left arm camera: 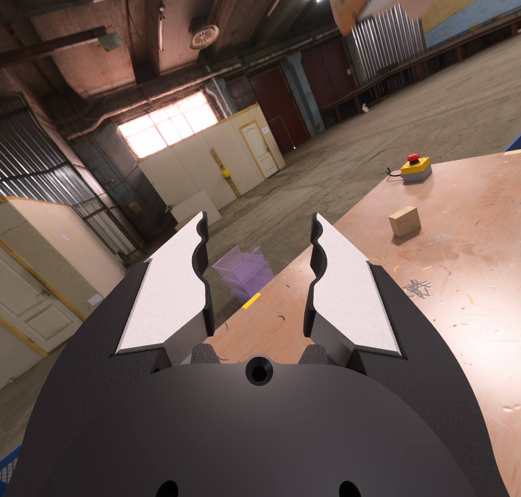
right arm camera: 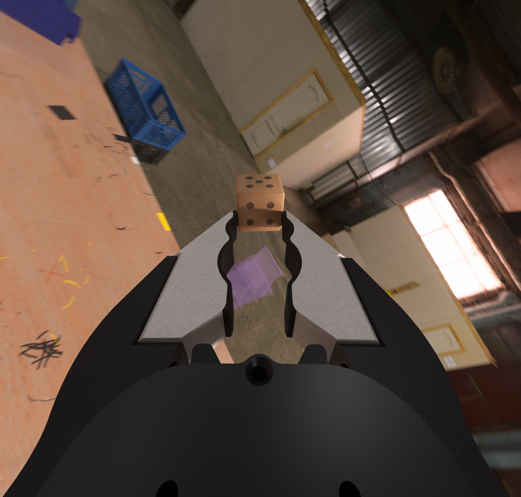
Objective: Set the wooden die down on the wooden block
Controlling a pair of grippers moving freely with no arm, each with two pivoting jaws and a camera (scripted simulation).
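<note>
My right gripper (right arm camera: 259, 218) is shut on a wooden die (right arm camera: 258, 201) with dark pips, pinched at the fingertips and held in the air, off to the side of the table (right arm camera: 56, 201). The pale wooden block (left arm camera: 404, 220) stands on the table (left arm camera: 423, 328) in the left wrist view, ahead and to the right of my left gripper (left arm camera: 259, 215). The left gripper is open and empty, above the table's near-left edge. The block does not show in the right wrist view.
A yellow and grey box with a red button (left arm camera: 415, 168) sits on the table beyond the block. A purple bin stack (left arm camera: 244, 272) and a blue crate (right arm camera: 143, 108) stand on the floor beside the table. A dark blue box (right arm camera: 36, 7) lies at the table's far end.
</note>
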